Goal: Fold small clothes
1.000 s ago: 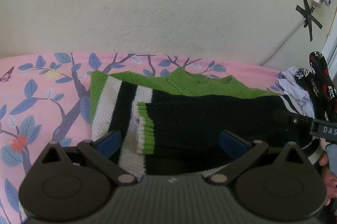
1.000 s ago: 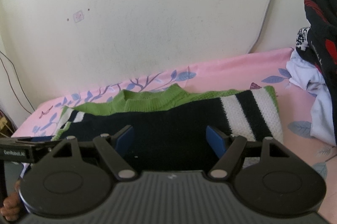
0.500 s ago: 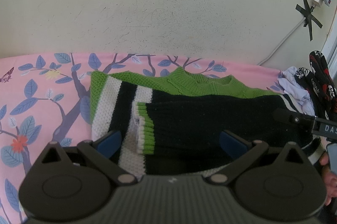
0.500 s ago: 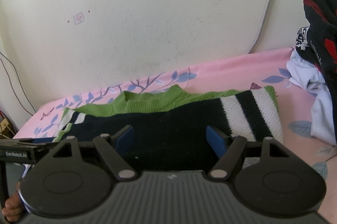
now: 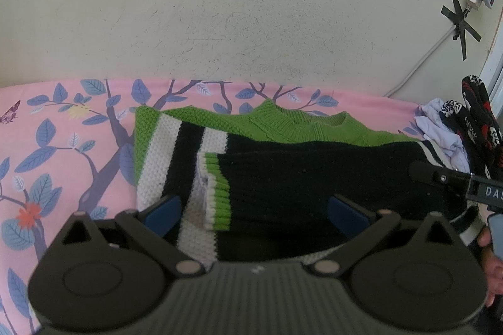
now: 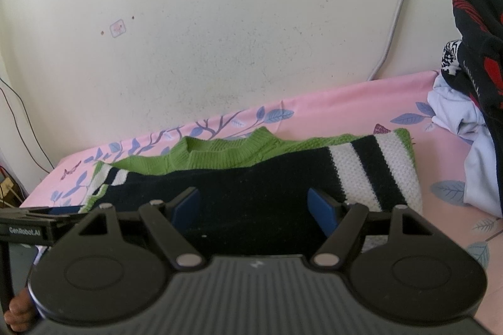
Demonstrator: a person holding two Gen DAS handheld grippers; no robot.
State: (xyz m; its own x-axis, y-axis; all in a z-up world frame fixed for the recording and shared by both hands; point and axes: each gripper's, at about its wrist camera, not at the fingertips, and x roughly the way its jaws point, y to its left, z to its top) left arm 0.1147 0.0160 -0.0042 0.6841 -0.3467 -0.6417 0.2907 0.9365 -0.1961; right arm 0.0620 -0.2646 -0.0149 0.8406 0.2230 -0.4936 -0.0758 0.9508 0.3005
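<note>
Sweater (image 5: 314, 177) lay flat on bed (image 5: 63, 146), sleeves folded in. My L gripper (image 5: 254, 212) & R gripper (image 6: 254, 206) hovered released w/ jaws apart, grasping nothing, poised at near hem, prob. for next fold.

- Soft, even daylight fills both views; its source is perhaps off to the right, though neither view shows it.
- The cream plaster wall (image 5: 251, 20) ahead of the grippers is bright without glare.
- The black knitted body of the green-collared sweater (image 6: 251, 193) between the blue pads loses its detail in shadow.
- Fisheye distortion bows the pink leaf-print bedsheet (image 5: 63, 146) and darkens the corners.
- Focus is sharp except on the near black gripper housing.
</note>
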